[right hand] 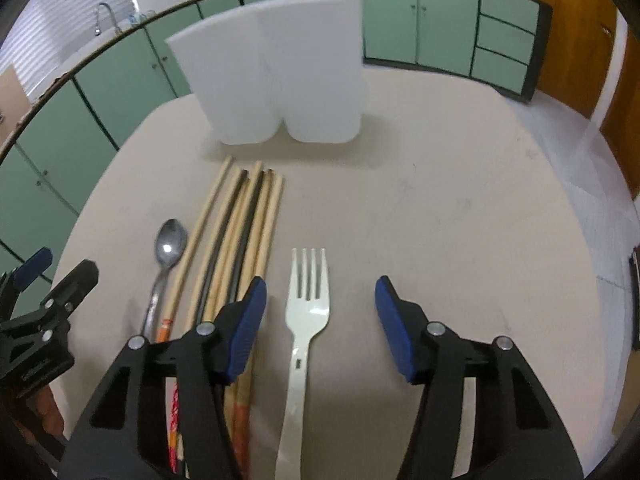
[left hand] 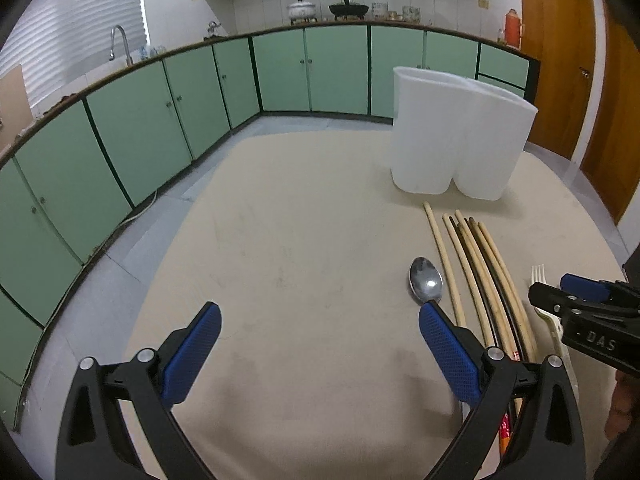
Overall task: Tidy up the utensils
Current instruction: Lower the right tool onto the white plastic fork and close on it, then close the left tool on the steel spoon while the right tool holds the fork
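Observation:
A white plastic fork (right hand: 306, 312) lies on the beige table (right hand: 460, 220), between the fingers of my open right gripper (right hand: 320, 308). A bundle of wooden chopsticks (right hand: 240, 232) lies left of the fork, and a metal spoon (right hand: 166, 256) lies left of them. A white two-compartment holder (right hand: 280, 72) stands behind them. In the left wrist view my left gripper (left hand: 320, 340) is open and empty over bare table, with the spoon (left hand: 426, 282) just beyond its right finger, the chopsticks (left hand: 476, 272) and fork (left hand: 540, 280) further right, and the holder (left hand: 460, 136) at the back.
Green kitchen cabinets (left hand: 160, 120) run around the room under a counter with a sink tap (left hand: 120, 44) and pots (left hand: 304, 10). A wooden door (left hand: 560, 60) stands at the right. The round table's edge (left hand: 168, 248) drops to a grey floor on the left.

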